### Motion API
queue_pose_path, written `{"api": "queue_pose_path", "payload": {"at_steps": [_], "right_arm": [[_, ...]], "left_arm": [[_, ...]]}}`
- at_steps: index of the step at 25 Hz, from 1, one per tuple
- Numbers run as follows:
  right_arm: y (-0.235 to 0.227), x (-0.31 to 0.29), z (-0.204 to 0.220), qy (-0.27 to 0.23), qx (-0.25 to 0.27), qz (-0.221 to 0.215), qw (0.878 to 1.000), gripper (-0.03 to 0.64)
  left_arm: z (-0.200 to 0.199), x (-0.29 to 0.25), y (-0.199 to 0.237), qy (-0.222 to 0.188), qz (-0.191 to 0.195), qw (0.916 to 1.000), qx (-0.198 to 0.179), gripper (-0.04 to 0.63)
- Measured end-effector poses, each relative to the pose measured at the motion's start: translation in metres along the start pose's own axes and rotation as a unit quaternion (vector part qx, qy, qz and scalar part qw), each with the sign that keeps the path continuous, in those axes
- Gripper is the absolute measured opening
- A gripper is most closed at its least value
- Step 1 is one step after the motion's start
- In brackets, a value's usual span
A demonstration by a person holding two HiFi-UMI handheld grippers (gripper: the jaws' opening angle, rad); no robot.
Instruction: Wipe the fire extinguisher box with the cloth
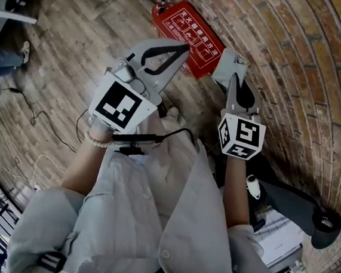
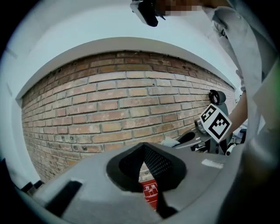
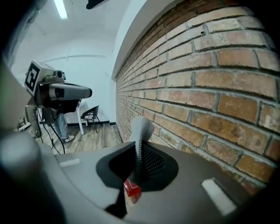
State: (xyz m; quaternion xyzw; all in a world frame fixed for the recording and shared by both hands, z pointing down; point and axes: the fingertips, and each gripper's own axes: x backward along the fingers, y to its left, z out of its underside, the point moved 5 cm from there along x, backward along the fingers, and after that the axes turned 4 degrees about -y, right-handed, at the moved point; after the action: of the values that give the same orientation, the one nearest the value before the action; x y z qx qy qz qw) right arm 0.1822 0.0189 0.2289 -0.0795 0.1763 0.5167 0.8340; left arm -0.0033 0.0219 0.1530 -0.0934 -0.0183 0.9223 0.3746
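Fire extinguisher box (image 1: 196, 37): near edge covered by left gripper (image 1: 186, 47) and cloth (image 1: 228, 61) in head view; both gripper views show only a red sliver past the jaws; print too small to read. Cloth's clamped end hidden inside right gripper (image 1: 232, 79); person's leg (image 1: 1, 59) far left cut by the edge.

Brick wall (image 2: 131, 105) meets wood-plank floor (image 1: 78, 34) in a lit room.
A ceiling light (image 3: 61, 8) glows overhead; a black chair (image 3: 91, 114) stands near the white far wall (image 3: 87, 78), and loose cables (image 1: 40, 120) trail across the planks.
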Motion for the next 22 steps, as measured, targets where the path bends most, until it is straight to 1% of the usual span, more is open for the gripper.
{"api": "queue_pose_path", "payload": {"at_steps": [4,10,15,19,22], "right_arm": [[0.002,0.016,-0.022,-0.020,0.009,-0.006,1.000,0.026],[0.011,0.036,-0.051,-0.055,0.006,-0.023,0.998,0.026],[0.016,0.046,-0.060,-0.065,0.016,-0.027,0.997,0.026],[0.020,0.048,-0.058,-0.059,0.033,-0.029,0.997,0.025],[0.022,0.046,-0.054,-0.052,0.037,-0.029,0.998,0.025]], "left_arm": [[-0.021,0.009,-0.008,-0.010,0.003,0.9999,-0.011,-0.003],[-0.033,0.022,-0.028,-0.004,0.025,0.9991,-0.033,-0.003],[-0.036,0.028,-0.031,-0.008,0.013,0.9996,-0.023,-0.003],[-0.038,0.032,-0.025,-0.011,-0.006,0.9998,-0.014,-0.003],[-0.036,0.033,-0.022,-0.006,-0.010,0.9998,-0.013,-0.003]]}}
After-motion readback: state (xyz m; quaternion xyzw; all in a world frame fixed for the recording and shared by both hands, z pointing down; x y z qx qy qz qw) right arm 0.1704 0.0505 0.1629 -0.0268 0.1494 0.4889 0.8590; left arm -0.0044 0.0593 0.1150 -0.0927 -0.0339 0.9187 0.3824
